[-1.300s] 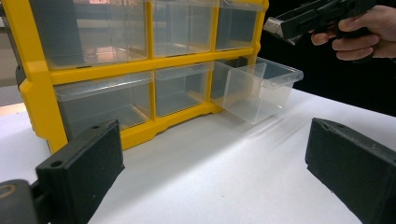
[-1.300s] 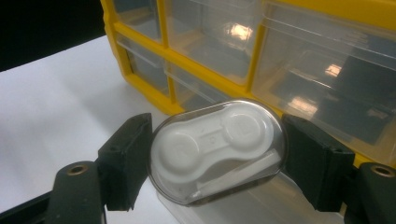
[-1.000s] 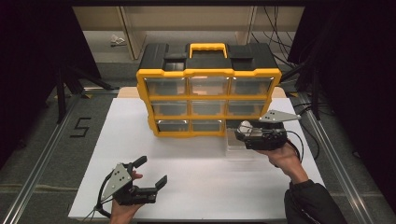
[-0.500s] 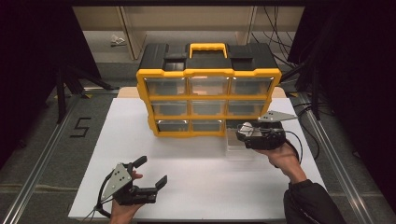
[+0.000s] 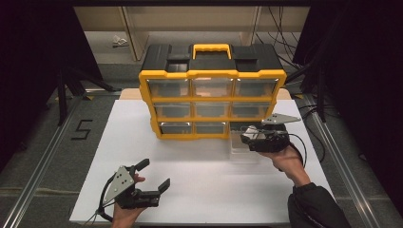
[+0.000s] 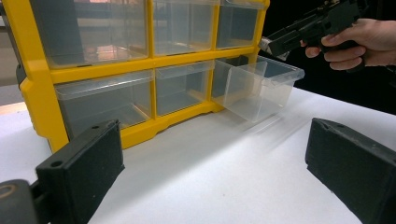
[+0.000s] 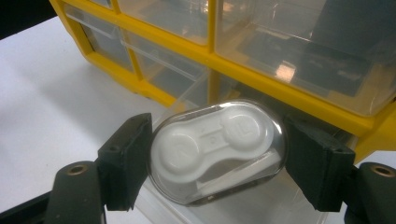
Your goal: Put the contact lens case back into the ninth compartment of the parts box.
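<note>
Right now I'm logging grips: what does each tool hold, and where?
The right tool clamps a contact lens case by its two ends, above the open drawer. The left tool holds nothing.

The right gripper [image 5: 247,136], clamped on the lens case [image 7: 215,149], has crept a shade leftward above the pulled-out drawer [image 6: 256,88], toward the organizer [image 5: 212,100]; its grey plate now sits a touch nearer the organizer's right edge than a second ago. The shift is slight, and the hand [image 5: 285,159] behind it has followed by the same small amount
</note>
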